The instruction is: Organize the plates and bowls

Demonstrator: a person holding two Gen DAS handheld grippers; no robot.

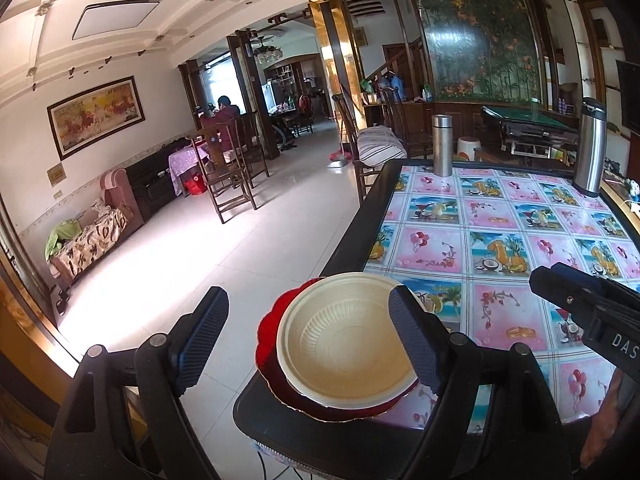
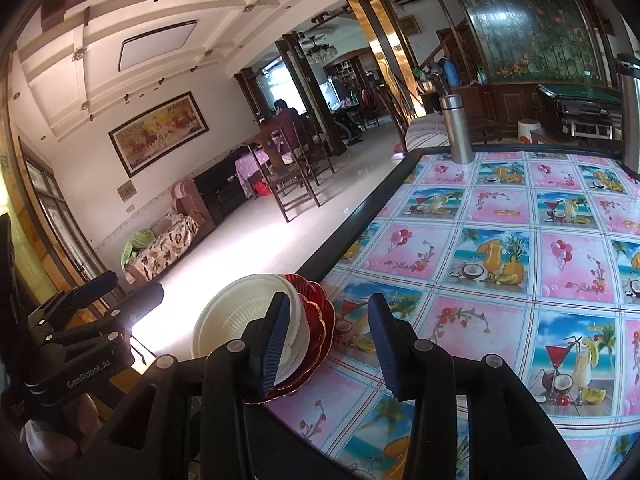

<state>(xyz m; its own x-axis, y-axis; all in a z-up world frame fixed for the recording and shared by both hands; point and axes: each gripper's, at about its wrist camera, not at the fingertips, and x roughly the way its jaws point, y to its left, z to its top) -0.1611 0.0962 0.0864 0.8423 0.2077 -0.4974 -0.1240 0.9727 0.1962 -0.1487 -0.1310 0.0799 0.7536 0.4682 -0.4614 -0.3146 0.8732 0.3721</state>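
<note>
A cream bowl (image 1: 340,340) sits inside a red scalloped plate (image 1: 267,336) at the near left corner of the table (image 1: 352,216). My left gripper (image 1: 308,340) hangs over this stack with its jaws wide apart. One pad overlaps the bowl's right rim in the picture and the other stands out past the table edge, neither pressing on it. In the right wrist view the bowl (image 2: 232,328) and plate (image 2: 322,316) lie just left of my right gripper (image 2: 330,342), which is open with only plate edge and tablecloth showing between its pads.
Two steel flasks (image 1: 442,146) (image 1: 590,148) stand at the table's far side. The flowered tablecloth (image 2: 500,248) stretches to the right. Tiled floor (image 1: 240,248) drops away left of the table, with wooden chairs (image 1: 224,176) and a seated person (image 1: 226,116) far off.
</note>
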